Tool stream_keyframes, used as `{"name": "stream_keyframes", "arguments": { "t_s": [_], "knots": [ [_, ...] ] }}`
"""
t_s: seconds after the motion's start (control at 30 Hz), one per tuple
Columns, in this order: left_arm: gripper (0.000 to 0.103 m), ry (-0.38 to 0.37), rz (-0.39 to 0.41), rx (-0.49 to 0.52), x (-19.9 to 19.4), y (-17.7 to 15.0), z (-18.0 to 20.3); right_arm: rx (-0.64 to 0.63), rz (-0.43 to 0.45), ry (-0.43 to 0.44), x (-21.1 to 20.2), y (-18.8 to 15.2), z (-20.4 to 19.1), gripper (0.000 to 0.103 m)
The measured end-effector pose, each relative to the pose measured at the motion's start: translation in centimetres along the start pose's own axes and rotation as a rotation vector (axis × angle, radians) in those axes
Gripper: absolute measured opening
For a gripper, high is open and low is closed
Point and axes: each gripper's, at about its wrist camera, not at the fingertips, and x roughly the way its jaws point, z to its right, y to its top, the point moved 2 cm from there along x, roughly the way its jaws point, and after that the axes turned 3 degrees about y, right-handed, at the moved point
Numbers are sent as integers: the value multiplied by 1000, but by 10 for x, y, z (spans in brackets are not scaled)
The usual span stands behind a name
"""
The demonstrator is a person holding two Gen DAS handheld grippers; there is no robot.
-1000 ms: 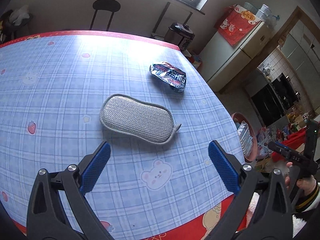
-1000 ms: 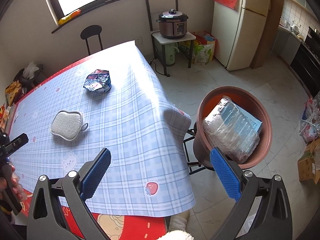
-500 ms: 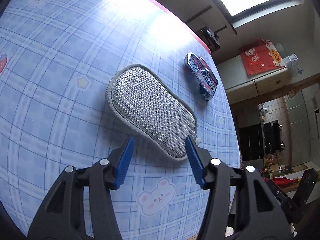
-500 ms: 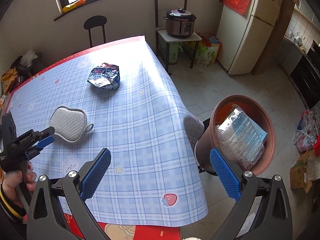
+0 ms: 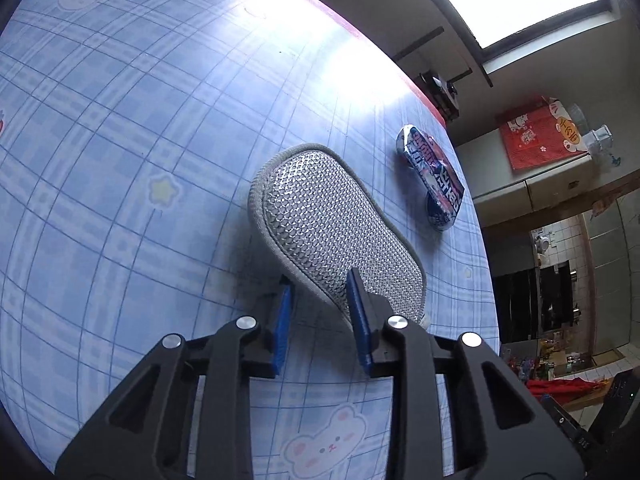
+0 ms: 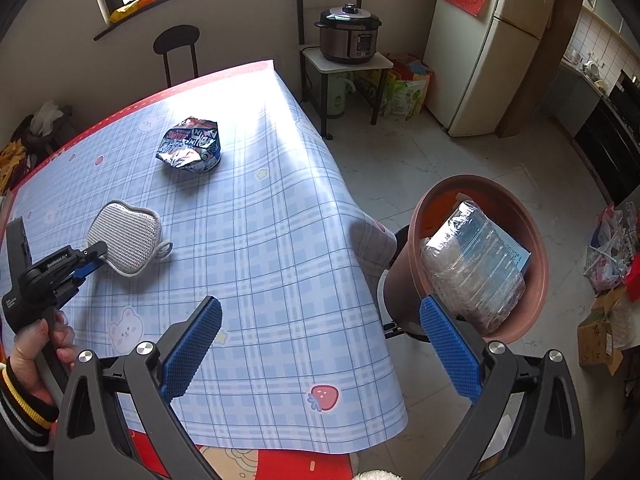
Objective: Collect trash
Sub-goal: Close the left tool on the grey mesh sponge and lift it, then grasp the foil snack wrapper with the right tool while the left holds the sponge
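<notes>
Left gripper [image 5: 320, 300]: jaws just closing, blue pads astride the near edge of the silver mesh scouring pad [image 5: 332, 236]; the right pad lies against the mesh, the left pad seems a little clear of it, so a firm grasp cannot be told. The pad's near end looks tilted up off the tablecloth [image 5: 100, 140].

Right gripper [image 6: 320, 340]: jaws released wide, nothing between them, over the table's near right corner.

Crumpled snack wrapper [image 6: 191, 145]: on the cloth, far of the pad, apart from it.

Brown bin [image 6: 516, 216]: right of the table, holding a clear plastic bundle [image 6: 476, 264].
</notes>
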Motion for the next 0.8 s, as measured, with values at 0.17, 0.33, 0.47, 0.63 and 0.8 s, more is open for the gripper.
{"name": "stream_keyframes", "arguments": {
  "t_s": [0.17,0.33,0.47,0.63,0.8],
  "knots": [
    [18,-54,38,-4,-5,9,8,-1,-13,34,6,5,-3,98],
    [14,-42,82,82,-38,21,12,-87,13,52,13,25,-20,98],
    [14,-12,134,143,-79,28,2,-234,20,115,34,54,-54,98],
    [14,38,194,157,-126,27,-25,-470,15,120,79,91,-116,87],
    [14,59,234,88,-159,18,-57,-630,-28,48,136,117,-172,74]
  ]
}}
